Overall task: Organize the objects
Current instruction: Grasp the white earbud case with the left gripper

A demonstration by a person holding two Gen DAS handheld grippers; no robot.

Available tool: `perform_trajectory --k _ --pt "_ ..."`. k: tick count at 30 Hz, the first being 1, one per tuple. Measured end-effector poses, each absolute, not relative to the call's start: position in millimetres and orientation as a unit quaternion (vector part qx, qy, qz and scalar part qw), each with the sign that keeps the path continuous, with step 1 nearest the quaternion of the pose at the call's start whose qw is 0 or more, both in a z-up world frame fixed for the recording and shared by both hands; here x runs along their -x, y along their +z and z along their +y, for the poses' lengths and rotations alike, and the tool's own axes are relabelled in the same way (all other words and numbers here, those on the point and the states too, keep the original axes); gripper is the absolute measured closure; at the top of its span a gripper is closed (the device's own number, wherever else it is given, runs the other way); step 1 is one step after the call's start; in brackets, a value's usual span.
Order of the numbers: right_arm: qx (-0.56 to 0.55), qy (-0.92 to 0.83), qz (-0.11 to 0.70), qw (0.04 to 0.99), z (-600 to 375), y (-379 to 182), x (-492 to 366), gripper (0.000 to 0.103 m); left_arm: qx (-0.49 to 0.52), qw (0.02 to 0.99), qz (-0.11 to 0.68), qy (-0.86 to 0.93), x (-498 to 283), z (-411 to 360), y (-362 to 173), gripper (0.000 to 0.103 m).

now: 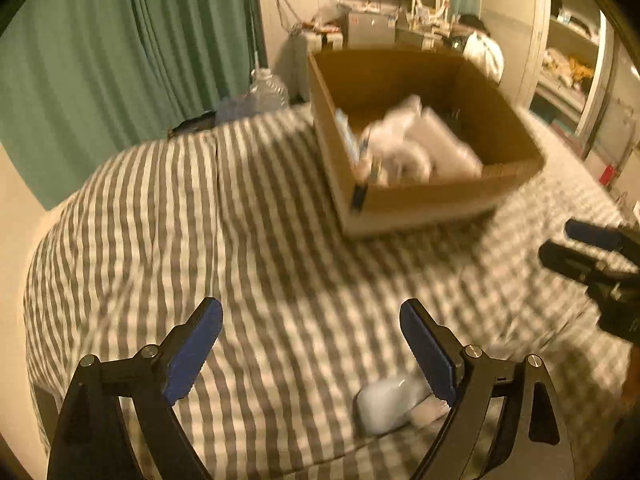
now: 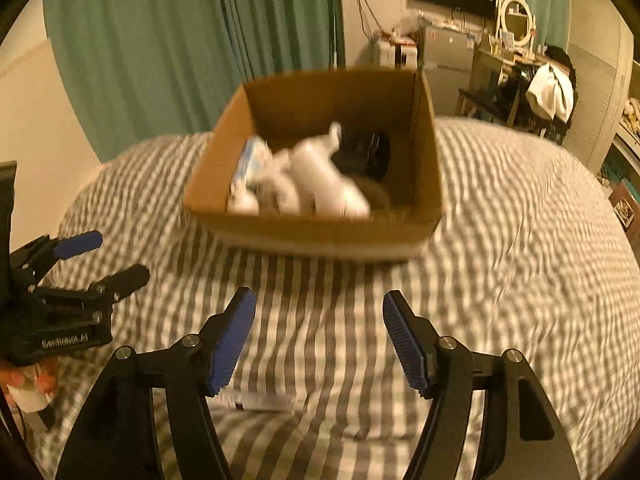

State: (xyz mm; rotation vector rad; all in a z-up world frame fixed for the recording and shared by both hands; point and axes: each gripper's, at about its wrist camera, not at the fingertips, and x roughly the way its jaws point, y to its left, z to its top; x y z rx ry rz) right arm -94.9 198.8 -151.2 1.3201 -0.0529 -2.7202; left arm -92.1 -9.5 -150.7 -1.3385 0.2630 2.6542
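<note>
A bedroom with green curtains (image 2: 168,48) behind a bed under a grey-and-white striped cover (image 2: 520,240). On the cover stands an open cardboard box (image 2: 316,236), at about 12 o'clock from both claws and well apart from them. Inside it lie blurred white bottles (image 2: 320,184), a blue-and-white packet (image 2: 252,160) against its left wall and something dark (image 2: 368,152) toward the back.

The left claw (image 1: 312,340) is spread wide and holds nothing; a pale, blurred white object (image 1: 388,404) lies on the cover just beside its right finger, at about 5 o'clock from the gap. The right claw (image 2: 316,340) is likewise spread and empty, with a flat pale packet (image 2: 260,402) on the cover below its left finger, at about 7 o'clock. Across the room, a round white mirror (image 2: 516,16) stands on a cluttered desk (image 2: 496,56).
</note>
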Motion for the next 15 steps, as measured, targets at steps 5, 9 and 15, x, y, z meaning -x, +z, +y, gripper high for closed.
perform_trajectory --k 5,9,15 --pt "-0.466 -0.883 -0.024 0.037 197.0 -188.5 86.4 0.037 0.469 0.089 0.116 0.871 75.2 1.1 -186.8 0.010" --pt "-0.474 -0.880 -0.032 0.028 197.4 -195.7 78.7 0.037 0.481 0.124 0.125 0.859 61.4 9.6 -199.2 0.010" --pt "-0.475 -0.879 -0.022 0.022 194.4 -195.6 74.5 0.037 0.514 0.168 0.126 0.831 52.8 18.6 -216.5 0.024"
